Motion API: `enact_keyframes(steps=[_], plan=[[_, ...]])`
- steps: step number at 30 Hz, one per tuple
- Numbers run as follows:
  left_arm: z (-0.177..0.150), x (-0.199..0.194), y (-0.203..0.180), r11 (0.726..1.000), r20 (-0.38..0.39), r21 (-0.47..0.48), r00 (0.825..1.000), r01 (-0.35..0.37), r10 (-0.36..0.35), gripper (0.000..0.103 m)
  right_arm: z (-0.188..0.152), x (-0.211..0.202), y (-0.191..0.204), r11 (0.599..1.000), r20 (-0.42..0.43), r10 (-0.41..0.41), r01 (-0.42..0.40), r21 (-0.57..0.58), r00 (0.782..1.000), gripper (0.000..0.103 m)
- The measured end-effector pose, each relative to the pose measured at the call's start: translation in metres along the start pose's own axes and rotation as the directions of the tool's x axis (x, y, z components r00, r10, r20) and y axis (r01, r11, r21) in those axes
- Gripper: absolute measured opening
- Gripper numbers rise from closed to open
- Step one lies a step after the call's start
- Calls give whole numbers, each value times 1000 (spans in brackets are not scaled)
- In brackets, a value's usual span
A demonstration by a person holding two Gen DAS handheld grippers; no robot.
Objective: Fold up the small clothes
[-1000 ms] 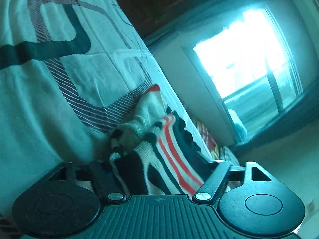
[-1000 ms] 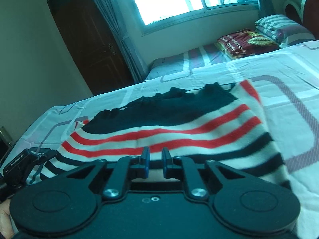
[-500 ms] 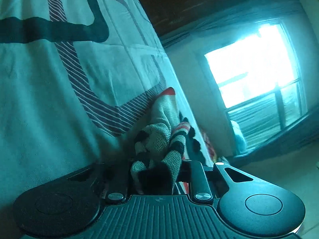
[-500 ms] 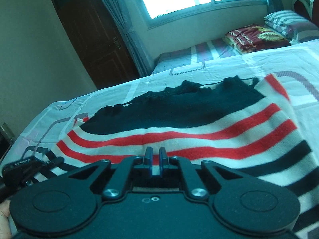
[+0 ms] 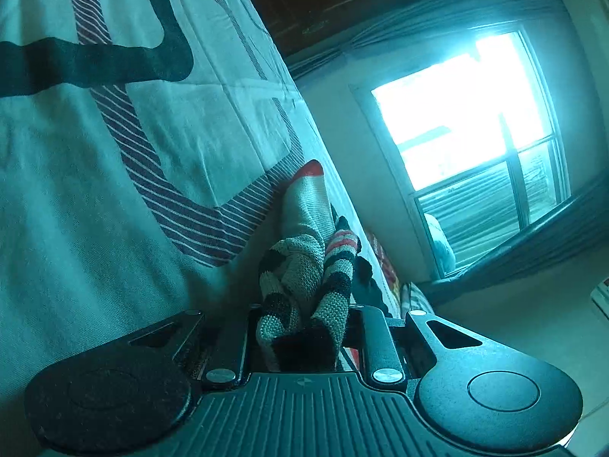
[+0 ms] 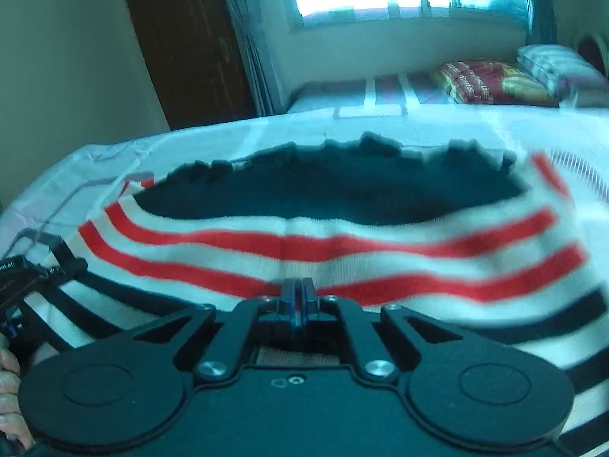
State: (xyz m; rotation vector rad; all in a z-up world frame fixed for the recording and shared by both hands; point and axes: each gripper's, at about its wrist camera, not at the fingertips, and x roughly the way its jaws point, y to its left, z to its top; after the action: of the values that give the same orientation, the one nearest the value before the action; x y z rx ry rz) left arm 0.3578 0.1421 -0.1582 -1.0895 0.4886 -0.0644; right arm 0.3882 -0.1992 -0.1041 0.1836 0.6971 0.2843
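- At the far left edge of the right wrist view, the left gripper (image 6: 36, 270) comes in low over the bedsheet (image 6: 228, 137), a person's fingers (image 6: 9, 388) showing just under it at the lower left.
- In its own view the left gripper (image 5: 302, 342) is narrowed onto a bunched fold of the striped knit garment (image 5: 308, 266); the pads themselves are hidden by the cloth, but the knit is plainly squeezed between the two black fingers.
- That bunch runs away from the claw up the middle of the frame, along the patterned bedsheet (image 5: 114, 198), ending in a red-tipped corner.
- Across the centre of the right wrist view the striped knit garment (image 6: 342, 228) lies spread on the bed, its long axis side to side, dark band with a ruffled edge farthest away, red and white stripes nearer, black stripes nearest.
- At bottom centre the right gripper (image 6: 298, 297) has its jaws drawn together at the near hem; I judge a thin edge of fabric is pinched, though the cloth between the tips is barely visible.
- Both claws sit on the near edge, so the fold I expect carries that hem away toward the dark band; each hand is about as near to it.
- The right gripper tilts down at the bed; the left lies flatter and rolled to one side.
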Motion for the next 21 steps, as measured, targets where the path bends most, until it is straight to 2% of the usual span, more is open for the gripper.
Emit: enact_keyframes(steps=[2,5,6,8,11,13,15,16,17,18,20,21], plan=[[4,4,0,1000,-15,-5,1000,4,-4,19,2,1,-6,999,-3,15,-15,52,1000,3],[11,4,-7,998,-26,-34,998,49,-50,19,-2,3,1,1000,12,-13,13,-7,1000,1],[13,4,-17,997,-28,-14,997,78,-78,19,-4,3,2,1000,18,-17,17,-4,1000,1],[16,5,-48,989,-49,66,991,129,-126,19,-5,3,-1,1000,24,-9,8,26,1000,1],[15,18,-109,957,-118,171,969,236,-218,19,-5,3,-14,992,27,30,-33,123,999,0],[4,32,-151,929,-183,216,947,300,-264,19,-5,3,-24,980,28,62,-66,190,998,0],[-18,51,-190,898,-259,269,924,347,-280,19,-1,-1,-43,944,31,124,-128,303,992,0],[-32,60,-205,885,-296,291,914,363,-277,19,-1,-15,-60,908,77,120,-141,396,990,1],[-48,70,-219,872,-336,318,904,373,-264,19,-4,-34,-81,869,146,85,-145,473,986,15],[-67,81,-230,857,-377,353,895,375,-237,19,-7,-54,-102,836,193,45,-143,530,980,22],[-110,103,-243,836,-456,410,876,366,-160,19,-16,-90,-145,770,249,-10,-152,620,969,26],[-136,117,-245,820,-502,443,858,361,-107,19,-20,-105,-164,742,265,-35,-153,653,964,36]])
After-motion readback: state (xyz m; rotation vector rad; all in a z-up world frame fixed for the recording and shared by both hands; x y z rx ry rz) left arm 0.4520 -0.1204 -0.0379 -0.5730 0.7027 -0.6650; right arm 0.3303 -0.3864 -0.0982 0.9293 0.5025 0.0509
